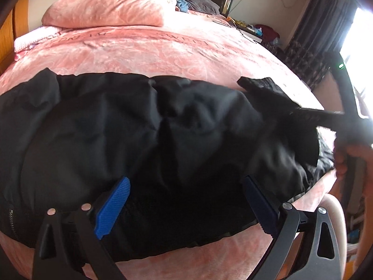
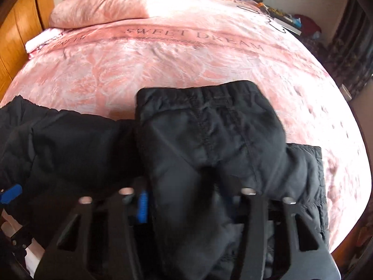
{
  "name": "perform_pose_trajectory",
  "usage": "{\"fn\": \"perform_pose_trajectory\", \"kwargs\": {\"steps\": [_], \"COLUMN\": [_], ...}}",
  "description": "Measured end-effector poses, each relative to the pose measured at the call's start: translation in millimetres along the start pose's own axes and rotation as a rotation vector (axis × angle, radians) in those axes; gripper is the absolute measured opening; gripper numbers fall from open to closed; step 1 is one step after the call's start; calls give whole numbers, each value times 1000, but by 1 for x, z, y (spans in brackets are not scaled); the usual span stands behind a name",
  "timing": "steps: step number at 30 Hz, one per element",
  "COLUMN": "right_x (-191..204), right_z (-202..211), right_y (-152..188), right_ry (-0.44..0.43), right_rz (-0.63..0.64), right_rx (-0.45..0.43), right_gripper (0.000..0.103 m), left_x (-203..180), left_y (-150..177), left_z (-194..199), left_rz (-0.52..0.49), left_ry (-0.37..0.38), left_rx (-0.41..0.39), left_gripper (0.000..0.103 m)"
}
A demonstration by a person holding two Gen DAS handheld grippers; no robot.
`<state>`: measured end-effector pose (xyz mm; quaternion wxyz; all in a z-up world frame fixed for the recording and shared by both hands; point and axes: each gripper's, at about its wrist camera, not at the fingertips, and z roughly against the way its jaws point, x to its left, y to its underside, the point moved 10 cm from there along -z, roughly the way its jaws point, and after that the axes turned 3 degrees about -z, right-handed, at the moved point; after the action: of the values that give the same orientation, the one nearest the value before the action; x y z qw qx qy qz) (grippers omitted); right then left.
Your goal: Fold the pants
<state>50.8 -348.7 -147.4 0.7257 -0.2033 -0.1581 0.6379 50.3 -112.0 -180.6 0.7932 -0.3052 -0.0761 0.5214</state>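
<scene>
Surface: pink bedspread (image 2: 177, 70) printed "SWEET DREAM", covering the whole bed.
Pants: black pants (image 1: 144, 135) lie crosswise on the near part of the bedspread; in the right wrist view the elastic waistband end (image 2: 209, 98) is lifted and folded toward the legs.
Right gripper (image 2: 198, 210): jaws closed on a fold of the pants; one blue pad (image 2: 142, 206) shows, the other is buried in cloth.
Left gripper (image 1: 184, 200): jaws wide apart above the pants' near edge, blue pads (image 1: 112, 207) clear of the fabric.
Hidden: near hem is cut off by the gripper frames; the cloth held is blurred.
Hand (image 1: 349, 156): at the right border, partly cropped.
Open room: bare bedspread beyond the pants up to the stacked pink pillows (image 1: 109, 9); wooden headboard (image 2: 21, 37) at left.
Edges: curtain (image 1: 326, 18) and glare at far right.
</scene>
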Motion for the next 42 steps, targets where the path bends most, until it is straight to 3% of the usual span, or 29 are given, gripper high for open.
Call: {"fn": "perform_pose_trajectory", "kwargs": {"steps": [1,4,8,12,17,21,24,25,27,29,32,34,36,39,42], "right_x": [-3,-22,-60,-107,-141,-150,-159,-162,-169,-176,-174,-177,-179,-178,-180], "right_z": [6,37,66,74,67,66,71,70,66,64,73,65,51,57,73], "right_y": [0,-2,6,44,89,97,97,96,95,97,90,96,108,114,116], "right_ry": [-11,-116,-239,-307,-209,-311,-352,-353,-363,-378,-435,-400,-393,-423,-447], "right_rz": [-17,-150,-334,-502,-516,-589,-645,-656,-670,-677,-667,-652,-663,-658,-677], "right_rx": [-9,-60,-88,-48,-19,-35,-53,-54,-46,-33,-57,-9,50,44,14], "right_gripper": [15,11,11,11,44,53,54,53,39,16,13,13,15,25,45], "left_x": [-1,-1,-3,-8,-13,-28,-42,-47,-57,-66,-73,-72,-72,-71,-70], "left_y": [2,6,9,12,13,7,4,3,2,3,9,13,15,14,11], "left_z": [-1,-2,-3,-3,-1,8,14,15,17,14,3,-4,-10,-8,-6], "left_rz": [-13,-25,-41,-66,-57,3,7,2,-11,-32,-64,-71,-74,-69,-54], "left_ry": [-8,-22,-40,-71,-100,-46,-24,-18,-8,0,-15,-24,-36,-33,-18], "left_rx": [3,7,19,31,47,20,0,-6,-15,-4,28,52,66,65,58], "left_gripper": [99,99,99,99,99,99,99,99,99,99,99,99,99,99,99]}}
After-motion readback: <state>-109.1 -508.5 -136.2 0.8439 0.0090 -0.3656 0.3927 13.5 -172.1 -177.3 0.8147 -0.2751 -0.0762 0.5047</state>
